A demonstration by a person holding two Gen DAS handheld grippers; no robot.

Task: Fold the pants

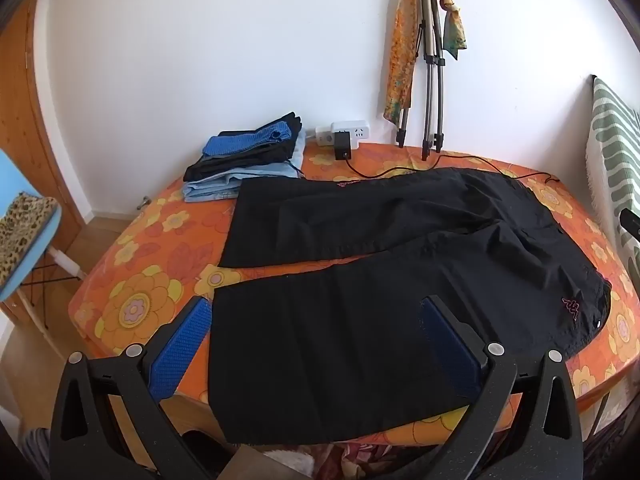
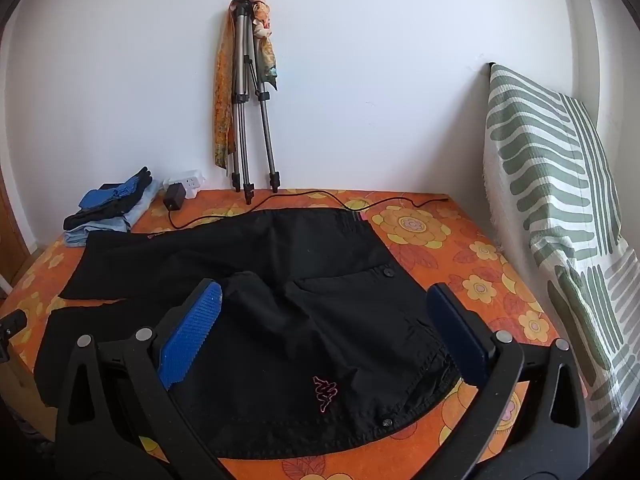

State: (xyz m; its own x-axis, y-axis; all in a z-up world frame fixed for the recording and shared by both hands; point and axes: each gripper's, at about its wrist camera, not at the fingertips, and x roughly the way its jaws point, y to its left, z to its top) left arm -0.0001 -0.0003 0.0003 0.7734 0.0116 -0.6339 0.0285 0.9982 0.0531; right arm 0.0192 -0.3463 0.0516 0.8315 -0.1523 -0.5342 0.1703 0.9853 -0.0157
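Black pants (image 1: 400, 248) lie spread flat on an orange flowered table (image 1: 136, 304), legs running left, waist at the right with a small pink logo (image 1: 571, 307). My left gripper (image 1: 316, 312) hovers open above the near leg's cuff end, nothing between its blue pads (image 1: 182, 348). In the right wrist view the pants (image 2: 304, 304) show their waist and a buttoned back pocket (image 2: 352, 280). My right gripper (image 2: 324, 304) hangs open over the seat and waistband, its blue pads (image 2: 192, 328) holding nothing.
A stack of folded clothes (image 1: 248, 160) sits at the table's far left corner. A power strip with an adapter (image 1: 344, 136) and a cable lie by the wall. A tripod with scarves (image 1: 428, 64) leans there. A green-striped cloth (image 2: 560, 208) stands at the right; a blue chair (image 1: 28, 232) is left.
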